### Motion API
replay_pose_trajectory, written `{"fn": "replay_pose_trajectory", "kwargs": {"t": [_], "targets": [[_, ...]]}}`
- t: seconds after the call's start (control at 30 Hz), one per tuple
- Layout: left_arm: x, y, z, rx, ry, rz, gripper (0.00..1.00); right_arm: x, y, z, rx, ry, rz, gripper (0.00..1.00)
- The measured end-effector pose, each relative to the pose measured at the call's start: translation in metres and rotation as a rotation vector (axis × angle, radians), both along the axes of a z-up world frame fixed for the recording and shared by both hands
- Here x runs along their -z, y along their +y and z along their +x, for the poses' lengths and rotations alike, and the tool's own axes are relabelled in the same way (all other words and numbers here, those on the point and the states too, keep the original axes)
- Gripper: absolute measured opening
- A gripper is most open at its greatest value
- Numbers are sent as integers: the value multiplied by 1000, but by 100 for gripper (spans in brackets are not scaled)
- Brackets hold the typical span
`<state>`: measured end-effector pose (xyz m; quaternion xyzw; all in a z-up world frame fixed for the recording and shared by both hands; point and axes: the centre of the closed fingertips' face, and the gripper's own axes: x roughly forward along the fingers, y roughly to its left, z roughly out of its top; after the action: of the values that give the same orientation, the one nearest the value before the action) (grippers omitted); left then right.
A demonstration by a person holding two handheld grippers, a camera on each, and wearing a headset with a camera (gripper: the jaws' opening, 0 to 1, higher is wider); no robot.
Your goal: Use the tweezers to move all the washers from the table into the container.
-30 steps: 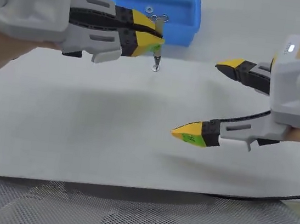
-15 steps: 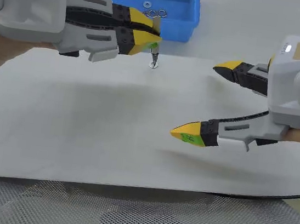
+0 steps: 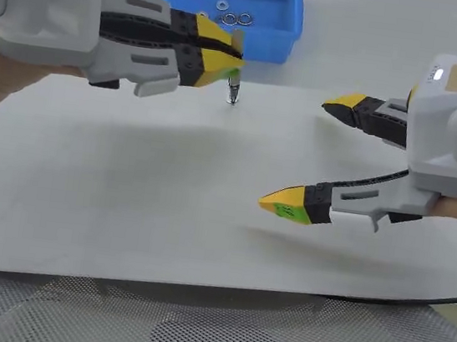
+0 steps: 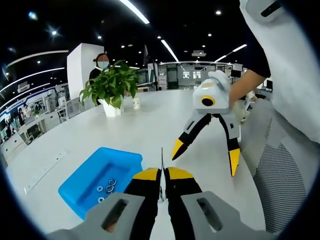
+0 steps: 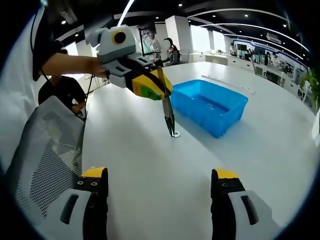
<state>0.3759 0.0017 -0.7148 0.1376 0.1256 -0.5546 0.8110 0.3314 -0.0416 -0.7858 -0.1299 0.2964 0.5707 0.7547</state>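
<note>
A mesh chair back [image 3: 190, 335] stands at the near edge of the desk [image 3: 122, 208], and a black cable [image 3: 447, 301] runs along that edge at the right. At the far end of the desk, in the left gripper view, a potted plant [image 4: 112, 90] stands, and a person stands behind it.

The right hand-held gripper [image 3: 294, 153] hangs over the right part of the desk with its jaws spread wide and nothing between them. They point left, well apart from the tweezers [image 3: 235, 83]. The blue container [image 3: 266, 45] sits on the far side of the desk. Its near wall stands between the tweezer tips and the washers inside [image 3: 232, 15], a small cluster on the container's floor.

The left hand-held gripper [image 3: 236, 58] comes in from the left, its jaws pressed together on the tweezers, which hang downward from the yellow tips. One washer [image 5: 175, 134] sits at the tweezers' lower end, just near of the container and below the left hand-held gripper. Whether it rests on the desk or is lifted just clear of it cannot be told.

The desk is a plain white, matte surface. Around it lies a large open hall with a dark ceiling, long strip lights [image 4: 135, 10], white columns and other white desks farther off.
</note>
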Motion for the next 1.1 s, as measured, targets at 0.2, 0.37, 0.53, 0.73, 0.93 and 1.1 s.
{"fn": "replay_pose_trajectory", "kwargs": {"t": [0.2,0.37,0.53,0.73,0.93,1.1], "targets": [[1,1,1,1,-13,10,7,0,1,-1,-8,1,-3,84],[2,2,0,2,-8,5,7,1,0,-3,-9,5,-9,84],[2,2,0,5,-33,21,7,0,0,-4,-9,5,-7,83],[2,1,-1,10,-34,22,7,1,0,-5,-9,9,-11,83],[3,1,1,3,-27,14,7,2,1,-6,-14,13,-10,83],[3,1,4,-11,23,-17,8,2,4,-6,-17,16,-6,82]]}}
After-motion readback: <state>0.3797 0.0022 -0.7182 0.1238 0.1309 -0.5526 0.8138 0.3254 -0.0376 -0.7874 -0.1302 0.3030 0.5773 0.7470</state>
